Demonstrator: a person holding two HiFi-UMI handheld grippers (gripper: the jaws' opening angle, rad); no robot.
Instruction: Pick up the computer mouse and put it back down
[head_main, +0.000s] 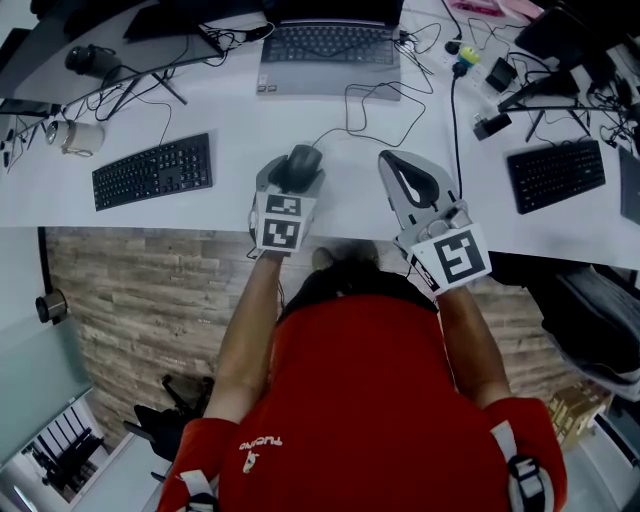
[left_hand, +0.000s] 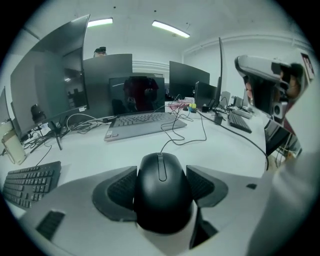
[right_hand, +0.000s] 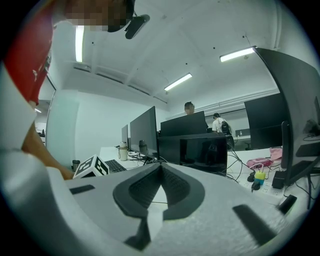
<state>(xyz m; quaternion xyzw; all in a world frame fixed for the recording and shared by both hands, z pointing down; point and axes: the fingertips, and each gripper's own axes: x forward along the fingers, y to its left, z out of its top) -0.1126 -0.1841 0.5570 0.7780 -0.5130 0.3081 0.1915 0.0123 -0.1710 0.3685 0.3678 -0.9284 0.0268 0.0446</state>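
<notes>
The left gripper (left_hand: 161, 174) was clamped on the black computer mouse (left_hand: 163, 200), which sat between its jaws with a pad (left_hand: 120, 190) pressed to each flank and its cable (left_hand: 175, 142) trailing forward past the tips. The right gripper (right_hand: 160, 167) had its jaws together, tips touching, with nothing between them.

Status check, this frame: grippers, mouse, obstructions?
Left gripper shut on mouse. Right gripper shut, empty. Cable slack on desk, nothing blocking.
</notes>
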